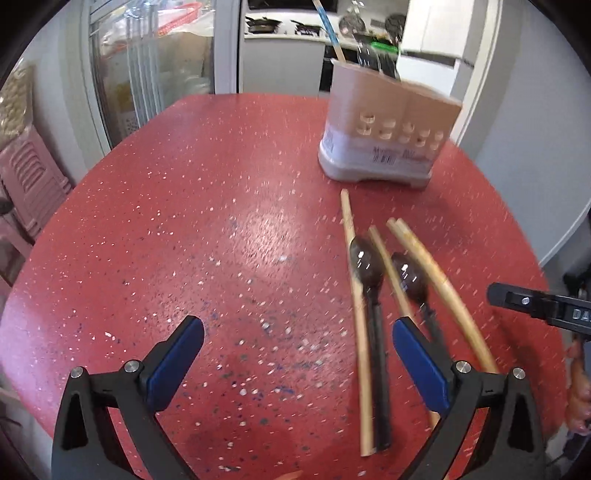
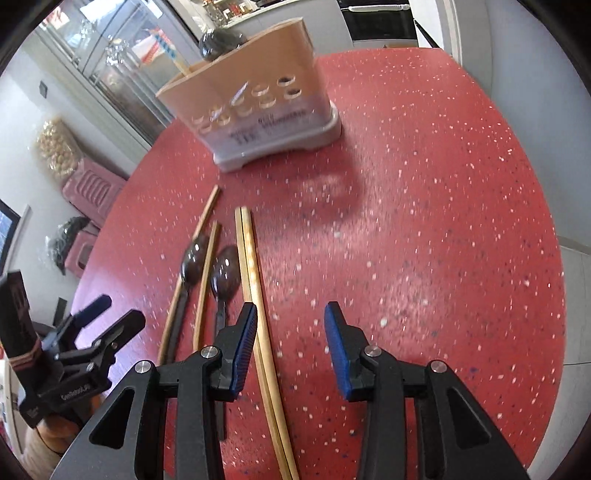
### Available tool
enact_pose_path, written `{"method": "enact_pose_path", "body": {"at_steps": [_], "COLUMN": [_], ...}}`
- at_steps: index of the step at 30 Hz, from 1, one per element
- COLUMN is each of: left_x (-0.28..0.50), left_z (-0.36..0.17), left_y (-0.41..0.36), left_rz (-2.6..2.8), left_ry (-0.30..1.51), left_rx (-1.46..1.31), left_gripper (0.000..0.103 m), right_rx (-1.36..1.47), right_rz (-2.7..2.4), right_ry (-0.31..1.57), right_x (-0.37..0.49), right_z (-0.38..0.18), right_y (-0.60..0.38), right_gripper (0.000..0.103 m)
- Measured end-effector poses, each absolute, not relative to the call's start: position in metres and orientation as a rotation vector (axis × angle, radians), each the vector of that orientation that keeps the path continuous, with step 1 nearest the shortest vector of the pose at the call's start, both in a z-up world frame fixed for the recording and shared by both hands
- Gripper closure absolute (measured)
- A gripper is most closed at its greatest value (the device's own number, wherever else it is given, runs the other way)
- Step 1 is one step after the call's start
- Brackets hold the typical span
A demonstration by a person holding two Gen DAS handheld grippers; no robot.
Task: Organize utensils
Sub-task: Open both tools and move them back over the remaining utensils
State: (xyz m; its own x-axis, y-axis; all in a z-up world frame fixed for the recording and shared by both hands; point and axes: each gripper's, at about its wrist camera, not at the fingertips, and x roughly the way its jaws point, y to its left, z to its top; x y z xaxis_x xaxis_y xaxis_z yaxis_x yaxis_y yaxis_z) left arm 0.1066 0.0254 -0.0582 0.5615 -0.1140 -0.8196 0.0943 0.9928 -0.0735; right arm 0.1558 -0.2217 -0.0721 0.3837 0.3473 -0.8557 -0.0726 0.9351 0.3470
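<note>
A tan and white utensil holder (image 1: 388,129) stands on the red speckled table (image 1: 184,221); it also shows in the right wrist view (image 2: 258,99) and holds some utensils. Several wooden chopsticks (image 1: 354,295) and two dark spoons (image 1: 365,266) lie on the table in front of it, also in the right wrist view as chopsticks (image 2: 255,277) and spoons (image 2: 223,273). My left gripper (image 1: 297,343) is open and empty, left of the utensils. My right gripper (image 2: 290,325) is open and empty, with a chopstick pair just inside its left finger.
Pink plastic stools (image 1: 29,181) stand left of the table. A glass cabinet (image 1: 147,55) and a kitchen counter (image 1: 288,33) lie behind. The right gripper's finger (image 1: 524,301) shows at the right of the left wrist view; the left gripper (image 2: 99,325) shows at the left of the right wrist view.
</note>
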Motion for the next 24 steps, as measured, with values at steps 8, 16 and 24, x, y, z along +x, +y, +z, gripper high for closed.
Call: {"method": "enact_pose_path", "body": {"at_steps": [8,16,24], "left_x": [0.114,0.121,0.126], "left_z": [-0.074,-0.081,-0.080], "left_y": [0.028,0.024,0.022], "left_rz": [-0.118,-0.122,-0.113], "left_ry": [1.021,1.033,1.031], "left_rx": [0.021,0.037,0.039], "left_gripper": [0.000,0.000,0.000], "right_rx": [0.172,0.117,0.039], "right_rz": [0.253,0.246,0.245], "right_ry": [1.156,1.163,1.157], "right_x": [0.147,0.149,0.148], "right_z": [-0.079,-0.082,-0.082], "right_y": [-0.205,-0.200,-0.190], "right_gripper": [0.062,0.062,0.062]}}
